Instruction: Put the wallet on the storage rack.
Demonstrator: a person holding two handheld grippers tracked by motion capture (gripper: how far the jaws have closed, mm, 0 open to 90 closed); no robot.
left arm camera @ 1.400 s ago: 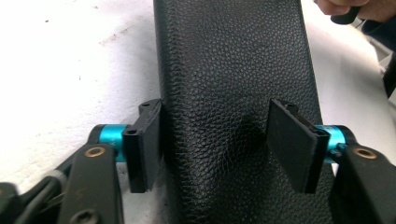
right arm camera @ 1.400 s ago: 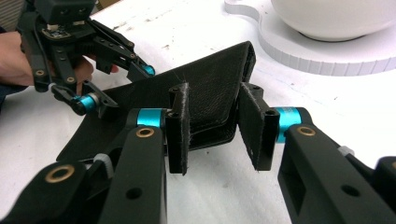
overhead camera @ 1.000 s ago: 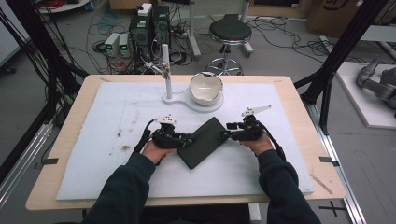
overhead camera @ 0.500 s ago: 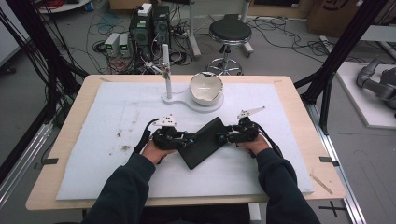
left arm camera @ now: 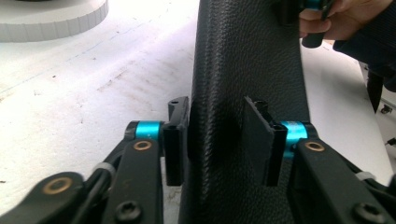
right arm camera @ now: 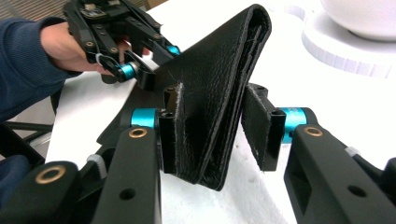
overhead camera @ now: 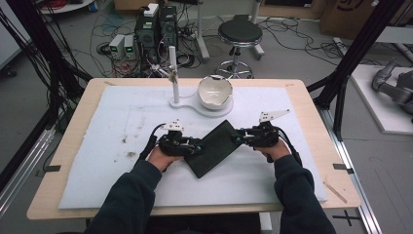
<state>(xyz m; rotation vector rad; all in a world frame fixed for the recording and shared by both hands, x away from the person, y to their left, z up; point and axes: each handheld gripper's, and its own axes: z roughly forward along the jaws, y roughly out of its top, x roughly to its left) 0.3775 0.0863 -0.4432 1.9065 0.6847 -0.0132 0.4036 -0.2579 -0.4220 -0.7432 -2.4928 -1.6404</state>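
On the white mat in the high view, a black leather pouch lies between left gripper and right gripper. Left gripper view: jaws just widened, one pad off the leather. Right gripper view: jaws just narrowed around the pouch's edge, one side gapped.

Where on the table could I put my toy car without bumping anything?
Lots of room on the white mat left of the left gripper, and on the near strip in front of the black leather pouch. It's crowded mid-table: the pouch, right gripper and white bowl stand.
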